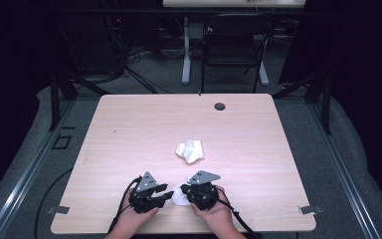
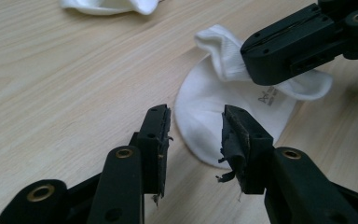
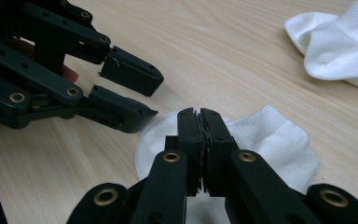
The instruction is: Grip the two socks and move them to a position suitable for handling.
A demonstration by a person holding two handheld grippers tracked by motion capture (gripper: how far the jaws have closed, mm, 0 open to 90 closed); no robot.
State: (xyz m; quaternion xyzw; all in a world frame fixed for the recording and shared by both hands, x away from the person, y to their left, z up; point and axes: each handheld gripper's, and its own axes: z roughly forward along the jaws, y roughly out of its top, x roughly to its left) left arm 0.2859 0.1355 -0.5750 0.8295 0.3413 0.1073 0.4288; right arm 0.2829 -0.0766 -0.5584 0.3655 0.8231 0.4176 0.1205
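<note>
Near the front edge of the wooden table (image 1: 129,124), just ahead of my two hands, lies a small white ankle sock (image 2: 223,116), flat on the surface between the two black grippers. My right gripper (image 3: 200,122) has its jaws pressed tight together on the sock's cuff end, pinching a fold of the ribbed fabric. My left gripper (image 2: 193,135) stands released, its jaws apart with a clear gap, hovering just short of the sock's rounded toe end and not touching it.

A second white sock (image 1: 190,150) sits crumpled farther up the table, well apart from the first.

I judge this sock to be very light, soft and limp. It will sag and fold wherever it is not supported, and it cannot break. Thin knit can slide out of a shallow pinch, so I would bite well past the edge. The ribbed cuff is thicker and gives the surest hold, which my right gripper already has. For my left gripper, the toe edge lying flat on the wood is the natural second hold, taken low and close to the table.
</note>
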